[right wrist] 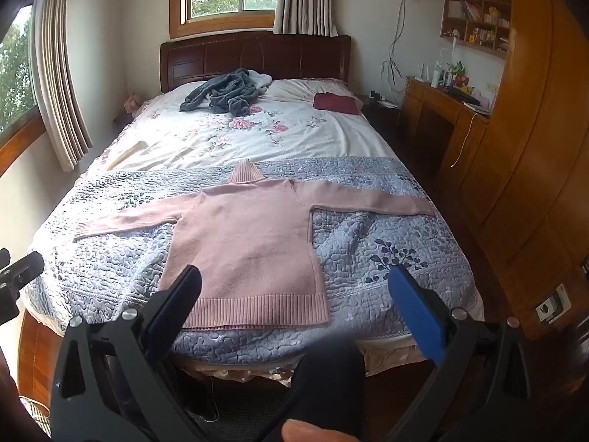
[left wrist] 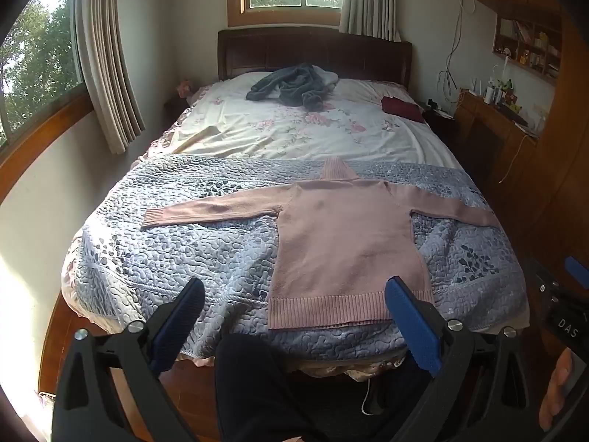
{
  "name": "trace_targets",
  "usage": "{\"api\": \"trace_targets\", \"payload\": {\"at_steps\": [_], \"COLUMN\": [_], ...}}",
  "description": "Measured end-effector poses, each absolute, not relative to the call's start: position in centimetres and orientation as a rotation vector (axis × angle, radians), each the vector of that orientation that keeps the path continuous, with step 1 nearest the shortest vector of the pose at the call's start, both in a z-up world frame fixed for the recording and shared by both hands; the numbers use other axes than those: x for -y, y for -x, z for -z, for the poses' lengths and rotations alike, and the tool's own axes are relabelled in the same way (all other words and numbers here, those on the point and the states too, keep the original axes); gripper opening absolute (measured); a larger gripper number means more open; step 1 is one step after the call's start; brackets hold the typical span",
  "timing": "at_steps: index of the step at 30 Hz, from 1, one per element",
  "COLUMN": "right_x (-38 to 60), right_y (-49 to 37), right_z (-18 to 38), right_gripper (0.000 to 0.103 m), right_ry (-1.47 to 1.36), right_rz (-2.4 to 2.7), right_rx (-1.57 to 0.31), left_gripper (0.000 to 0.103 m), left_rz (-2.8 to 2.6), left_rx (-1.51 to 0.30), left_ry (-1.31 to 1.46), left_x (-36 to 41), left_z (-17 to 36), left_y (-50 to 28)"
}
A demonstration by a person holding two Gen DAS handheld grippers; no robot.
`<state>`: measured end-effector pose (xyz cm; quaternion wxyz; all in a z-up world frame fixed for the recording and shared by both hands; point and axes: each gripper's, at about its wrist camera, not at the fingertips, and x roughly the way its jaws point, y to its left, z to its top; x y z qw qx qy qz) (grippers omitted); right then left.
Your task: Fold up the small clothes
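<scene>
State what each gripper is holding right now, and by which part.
Nothing is held. The left gripper and right gripper both stand open above the bed's near edge, and the pink sweater lies flat, untouched, on the quilt.

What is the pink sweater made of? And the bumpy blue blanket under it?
The pink sweater looks like soft knitted yarn, maybe wool or acrylic: its hem, cuffs and neck show ribbed knit lines, and the surface is matte and fuzzy. The blue blanket looks like quilted fabric, probably cotton or polyester: stitched swirls puff it into little bumps, with a slight sheen.
</scene>
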<state>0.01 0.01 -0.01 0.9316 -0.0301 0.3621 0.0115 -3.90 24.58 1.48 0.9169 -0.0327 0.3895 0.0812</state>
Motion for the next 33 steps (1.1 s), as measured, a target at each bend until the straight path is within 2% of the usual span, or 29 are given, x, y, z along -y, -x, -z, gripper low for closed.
{"api": "trace_targets", "payload": {"at_steps": [25,31,33], "right_x": [0.1,2.6,4.8], "right_y": [-3.0,-7.4,-10.6], "right_z": [1.9,5.9,8.5], "right_gripper": [0.100,0.100,0.100], "right_ry": [0.067,0.028,-0.025], "right_rz": [-0.017,-0.102,-0.101], "right_rx": [-0.779,-0.728,-0.780], "left_gripper": [0.099,0.099,0.099], "left_rz": [-0.162,-0.025,0.103], "left_rx": [-0.838,-0.773,-0.782], "left_ry": [0.080,0.197,0.311], "left_x": [-25.0,-26.5,-27.5], "left_z": [0.1,3.2,5.3], "left_y": [0.2,-3.6,-5.6]}}
